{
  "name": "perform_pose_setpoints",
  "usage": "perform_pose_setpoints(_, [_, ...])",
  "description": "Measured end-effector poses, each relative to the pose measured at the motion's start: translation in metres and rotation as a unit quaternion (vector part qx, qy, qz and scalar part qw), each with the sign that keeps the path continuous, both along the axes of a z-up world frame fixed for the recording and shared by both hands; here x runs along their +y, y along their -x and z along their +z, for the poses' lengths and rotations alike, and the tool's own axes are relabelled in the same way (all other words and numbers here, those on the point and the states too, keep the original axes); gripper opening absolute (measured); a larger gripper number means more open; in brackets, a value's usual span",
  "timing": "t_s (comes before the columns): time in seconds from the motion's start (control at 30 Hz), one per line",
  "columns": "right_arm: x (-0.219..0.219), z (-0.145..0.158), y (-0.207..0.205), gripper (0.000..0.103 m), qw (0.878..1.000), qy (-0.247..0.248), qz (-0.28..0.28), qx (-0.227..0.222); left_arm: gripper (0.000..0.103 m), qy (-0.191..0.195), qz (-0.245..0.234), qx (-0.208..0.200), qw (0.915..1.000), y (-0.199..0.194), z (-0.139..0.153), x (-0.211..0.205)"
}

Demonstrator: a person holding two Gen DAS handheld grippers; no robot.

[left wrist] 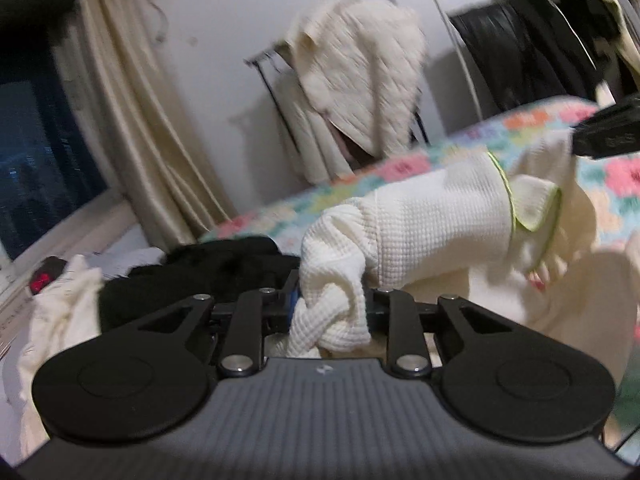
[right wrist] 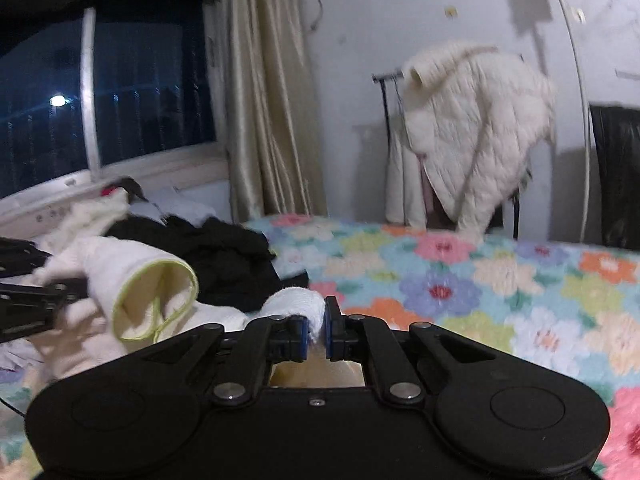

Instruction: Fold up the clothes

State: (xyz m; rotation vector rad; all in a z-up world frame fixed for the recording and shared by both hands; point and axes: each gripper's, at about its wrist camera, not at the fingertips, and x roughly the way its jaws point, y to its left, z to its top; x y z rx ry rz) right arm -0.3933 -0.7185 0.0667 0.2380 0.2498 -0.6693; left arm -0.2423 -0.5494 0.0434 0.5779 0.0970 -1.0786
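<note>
Above the floral bedspread (right wrist: 460, 280), the cream waffle garment (left wrist: 432, 220) hangs between both tongs. The left tongs (left wrist: 330, 304) pinch a bunched fold; the right tongs (right wrist: 316, 332) pinch another fold. Black clothes (right wrist: 224, 252) lie on the bedspread behind the garment.
</note>
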Motion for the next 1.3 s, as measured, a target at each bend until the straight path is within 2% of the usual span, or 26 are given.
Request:
perform_pose_setpoints(0.17, [0.04,0.075,0.034,0.006,0.998,0.021,0.024,-0.054,0.023,0.06,0.007,-0.016,0.998,0.012,0.049,0.021])
perform_pose_setpoints(0.27, [0.061,0.116,0.057,0.006,0.994,0.037,0.042,-0.091,0.022,0.114,-0.01,-0.033,0.9929,0.03,0.095,0.037])
perform_pose_setpoints(0.33, [0.064,0.135,0.076,0.006,0.989,0.02,0.062,-0.131,0.022,0.146,-0.025,-0.049,0.9877,0.044,0.126,0.046])
perform_pose_setpoints(0.4, [0.059,0.147,0.096,0.006,0.981,-0.011,0.091,-0.172,0.022,0.172,-0.036,-0.082,0.9809,0.057,0.153,0.055])
perform_pose_setpoints(0.47, [0.056,0.153,0.118,0.007,0.97,-0.042,0.112,-0.214,0.022,0.202,-0.039,-0.095,0.974,0.062,0.179,0.063])
perform_pose_setpoints(0.53, [0.054,0.157,0.14,0.008,0.956,-0.07,0.125,-0.256,0.022,0.231,-0.038,-0.089,0.9682,0.062,0.204,0.072])
perform_pose_setpoints(0.63, [0.061,0.159,0.168,0.008,0.939,-0.069,0.148,-0.304,0.022,0.26,-0.04,-0.066,0.9624,0.057,0.236,0.09])
perform_pose_setpoints(0.7, [0.062,0.159,0.176,0.008,0.934,-0.064,0.155,-0.317,0.022,0.267,-0.046,-0.046,0.9614,0.051,0.252,0.095])
perform_pose_setpoints(0.77, [0.057,0.157,0.18,0.007,0.929,-0.063,0.159,-0.328,0.023,0.254,-0.064,-0.024,0.9648,0.044,0.259,0.083])
perform_pose_setpoints(0.87, [0.02,0.14,0.174,0.008,0.933,-0.086,0.124,-0.325,0.022,0.203,-0.1,0.025,0.9738,0.026,0.253,0.03])
perform_pose_setpoints(0.97, [-0.028,0.115,0.173,0.008,0.933,-0.123,0.077,-0.33,0.022,0.151,-0.122,0.042,0.98,0.017,0.215,-0.05])
perform_pose_setpoints(1.1, [-0.091,0.087,0.187,0.008,0.933,-0.127,-0.021,-0.336,0.022,0.138,-0.15,0.058,0.9773,0.016,0.16,-0.158])
perform_pose_setpoints(1.17, [-0.119,0.072,0.192,0.008,0.937,-0.11,-0.089,-0.319,0.023,0.123,-0.159,0.053,0.9782,0.022,0.139,-0.21])
perform_pose_setpoints(1.23, [-0.15,0.045,0.187,0.008,0.95,-0.081,-0.158,-0.256,0.037,0.097,-0.16,0.051,0.981,0.021,0.12,-0.255])
perform_pose_setpoints(1.27, [-0.165,0.028,0.183,0.012,0.955,-0.068,-0.189,-0.218,0.061,0.063,-0.155,0.053,0.9845,0.018,0.102,-0.284])
perform_pose_setpoints(1.3, [-0.183,0.003,0.179,0.024,0.953,-0.077,-0.239,-0.171,0.08,0.02,-0.137,0.06,0.9886,0.016,0.077,-0.309])
